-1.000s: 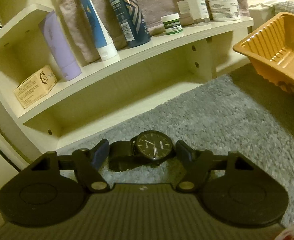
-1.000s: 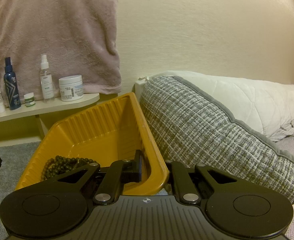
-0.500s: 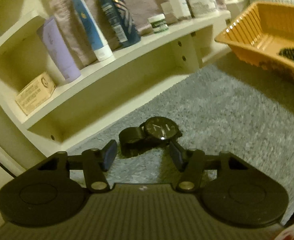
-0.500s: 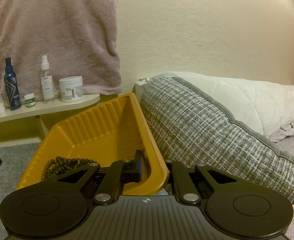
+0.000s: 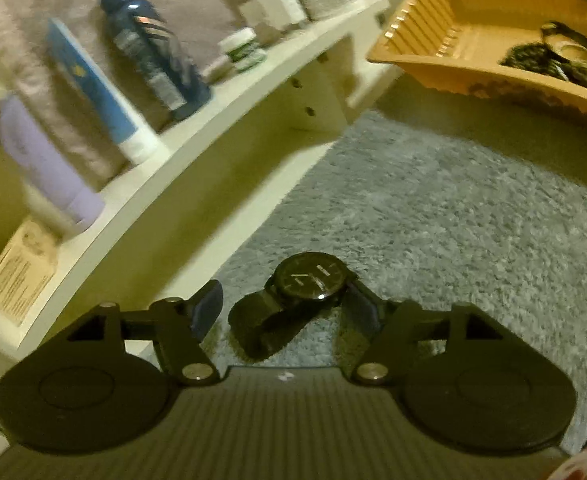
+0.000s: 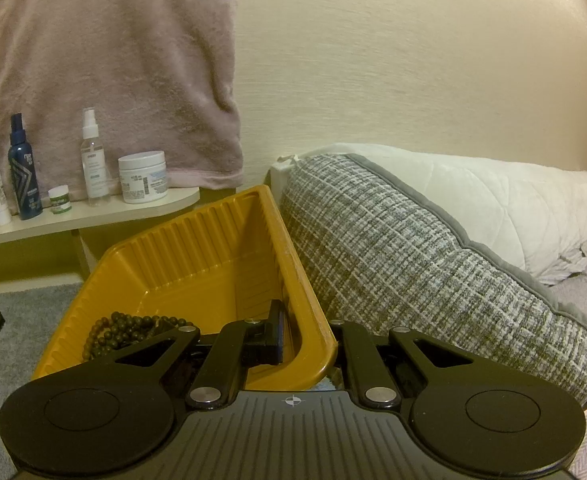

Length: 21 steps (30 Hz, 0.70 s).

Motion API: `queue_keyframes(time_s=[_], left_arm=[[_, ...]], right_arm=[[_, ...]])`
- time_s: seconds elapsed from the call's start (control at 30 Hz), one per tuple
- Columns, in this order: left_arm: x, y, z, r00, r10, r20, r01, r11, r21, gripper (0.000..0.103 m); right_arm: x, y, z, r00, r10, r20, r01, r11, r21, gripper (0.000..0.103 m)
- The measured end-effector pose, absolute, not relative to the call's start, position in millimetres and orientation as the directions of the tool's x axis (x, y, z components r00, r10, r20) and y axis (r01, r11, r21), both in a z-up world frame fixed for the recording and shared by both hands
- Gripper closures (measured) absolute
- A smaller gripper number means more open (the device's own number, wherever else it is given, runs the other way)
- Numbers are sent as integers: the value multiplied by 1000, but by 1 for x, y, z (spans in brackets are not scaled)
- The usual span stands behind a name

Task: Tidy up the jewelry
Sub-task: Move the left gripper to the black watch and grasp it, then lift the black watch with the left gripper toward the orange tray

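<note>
On grey carpet, the black round-faced wristwatch (image 5: 308,283) lies between your left gripper (image 5: 285,312)'s jaws, which just reopened; its case touches the three-o'clock pad only. Close now and it may slip. Right gripper (image 6: 309,340) pinches the orange ribbed plastic tray (image 6: 197,256) rim at twelve o'clock.

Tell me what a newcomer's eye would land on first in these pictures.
First, the black watch lying on the grey carpet between the open fingers of the left gripper. Next, the orange tray holding dark beads, its rim pinched by the right gripper, beside a grey woven cushion.
</note>
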State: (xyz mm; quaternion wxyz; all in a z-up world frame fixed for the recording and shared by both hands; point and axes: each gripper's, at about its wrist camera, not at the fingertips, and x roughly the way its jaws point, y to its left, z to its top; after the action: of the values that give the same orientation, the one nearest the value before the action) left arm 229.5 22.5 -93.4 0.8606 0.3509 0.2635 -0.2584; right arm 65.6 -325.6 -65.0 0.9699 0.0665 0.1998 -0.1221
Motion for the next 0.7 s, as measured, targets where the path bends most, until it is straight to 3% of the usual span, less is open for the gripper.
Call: queue_keyframes(time_s=[0.2,0.4,0.43,0.7], left_arm=[[258,28,-83,603,-316,-733,728,593,344,38],[267,26,-79,531,-335,-778,771,572,279,55],[267,25,-79,523,-340,-782,776,569,271,63],[248,24,-78,614,-307,-727,687,660,302,63]], right_arm=[[67,-326,-66,887,-216,-408,268,960,76,93],[69,-327,-68,884,-221,-413,273,959,72,92],[69,-327,-69,883,-222,-414,275,959,72,92],[70,-327,-69,884,-218,-413,270,960,71,92]])
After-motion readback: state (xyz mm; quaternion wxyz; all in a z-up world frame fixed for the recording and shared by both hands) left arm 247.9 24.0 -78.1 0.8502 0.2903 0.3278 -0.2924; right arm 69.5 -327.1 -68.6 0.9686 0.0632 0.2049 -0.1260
